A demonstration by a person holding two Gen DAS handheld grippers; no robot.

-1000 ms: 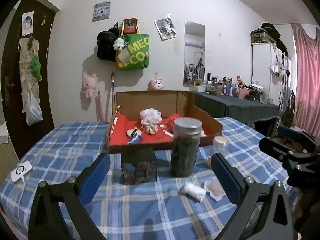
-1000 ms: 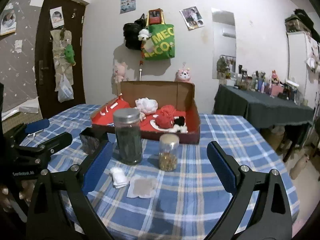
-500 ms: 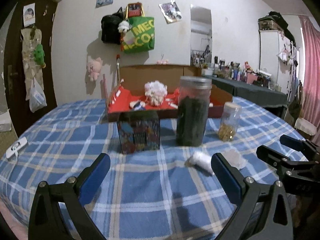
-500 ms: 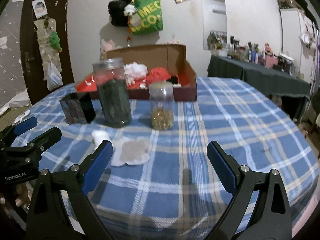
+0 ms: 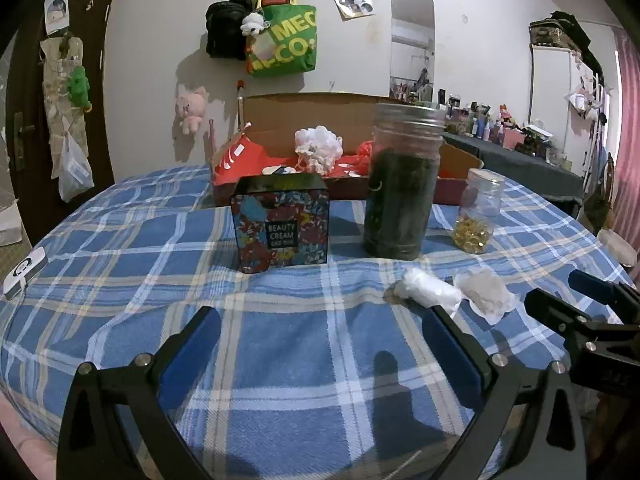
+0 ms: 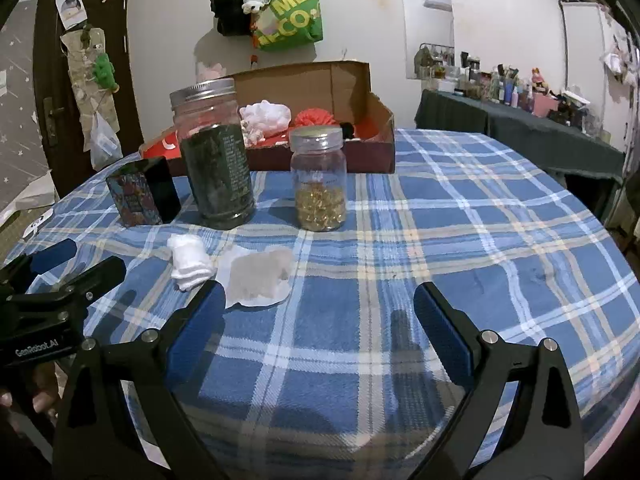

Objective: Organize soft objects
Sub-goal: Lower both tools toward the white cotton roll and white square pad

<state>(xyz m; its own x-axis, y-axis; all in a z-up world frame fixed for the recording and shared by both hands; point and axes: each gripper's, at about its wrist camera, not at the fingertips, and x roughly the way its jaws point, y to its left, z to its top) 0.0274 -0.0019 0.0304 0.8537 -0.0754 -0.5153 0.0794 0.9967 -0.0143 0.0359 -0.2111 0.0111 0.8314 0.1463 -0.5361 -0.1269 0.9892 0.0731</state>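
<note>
White rolled cloth [image 6: 189, 256] lies on its side, touching flat grey pad [image 6: 258, 276], w/ tablecloth beneath.

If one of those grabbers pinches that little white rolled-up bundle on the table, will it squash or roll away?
The white bundle looks like rolled cloth or gauze, so it would probably squash between the fingers rather than resist. It is likely very light. Lying on its side on the checked tablecloth, it might roll a little if nudged, though the cloth should slow it.
</note>
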